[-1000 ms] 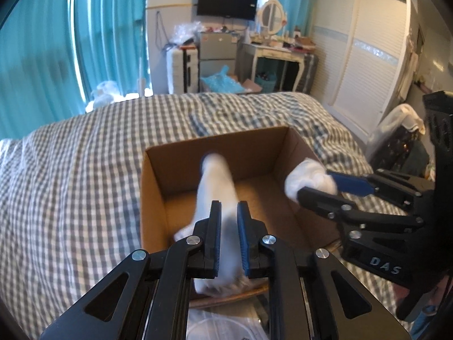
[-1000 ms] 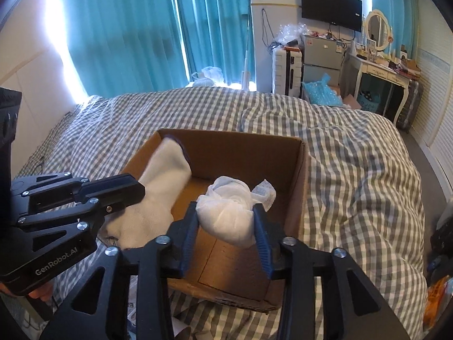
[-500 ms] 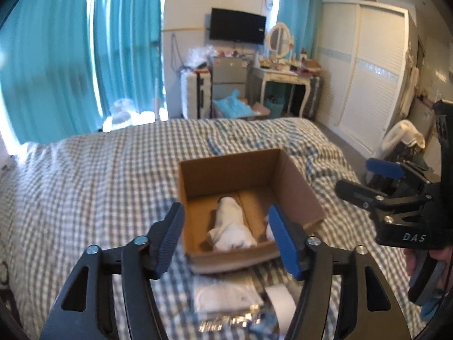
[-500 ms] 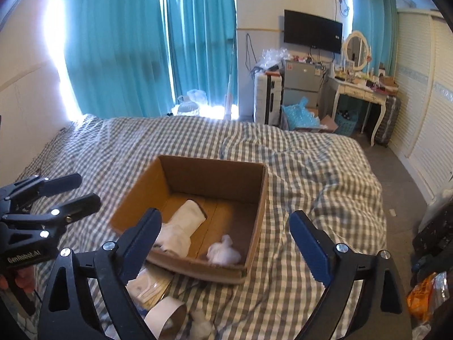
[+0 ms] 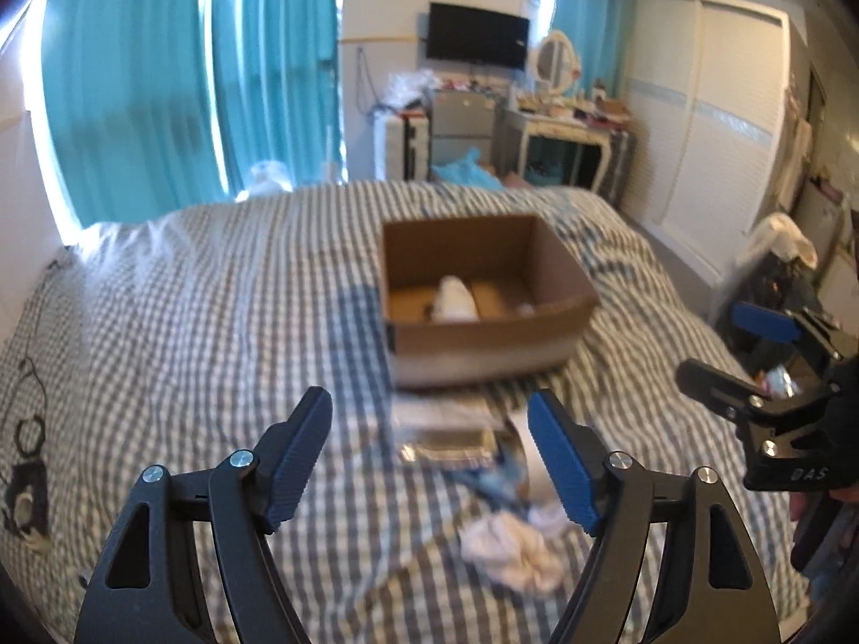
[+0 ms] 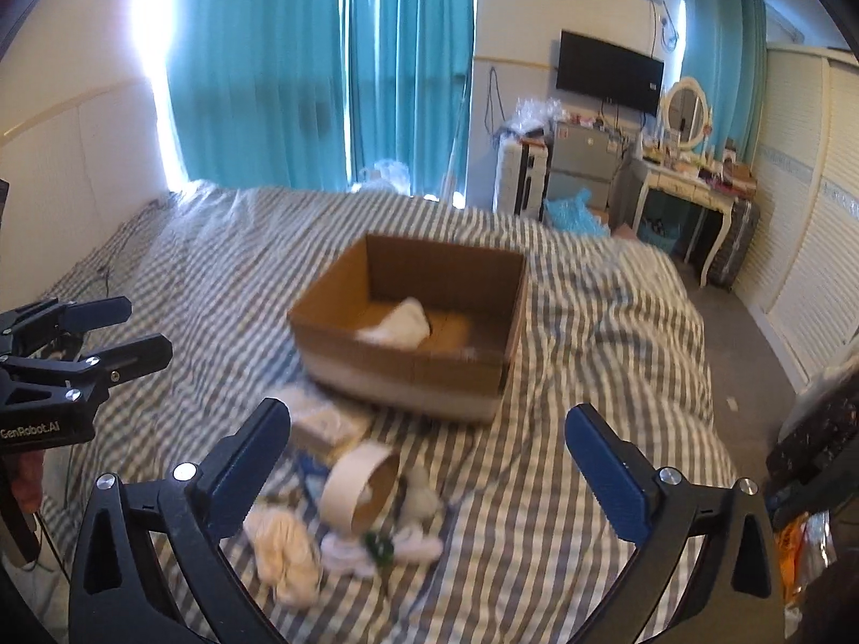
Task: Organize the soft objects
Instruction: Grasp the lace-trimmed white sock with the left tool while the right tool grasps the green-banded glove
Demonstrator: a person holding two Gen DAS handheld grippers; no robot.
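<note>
While a checked bedspread [image 6: 617,322] covers the whole bed, a cardboard box [image 6: 408,370] is set near its middle — a white rolled cloth [image 6: 405,319] is seen inside. Between box and near edge, a paper tube [image 6: 359,485] and crumpled white cloths [image 6: 284,547] are scattered. The left gripper [image 5: 429,453] and right gripper [image 6: 429,456] have just been opening; both are spread wide, nothing held.

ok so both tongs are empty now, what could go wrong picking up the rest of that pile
The remaining white cloths lie tangled with a cardboard tape roll and plastic packets, so the tongs may grab hard items too. The left tongs and right tongs aim at the same small pile and could collide. The cardboard box sits on soft bedding and may shift if bumped.
</note>
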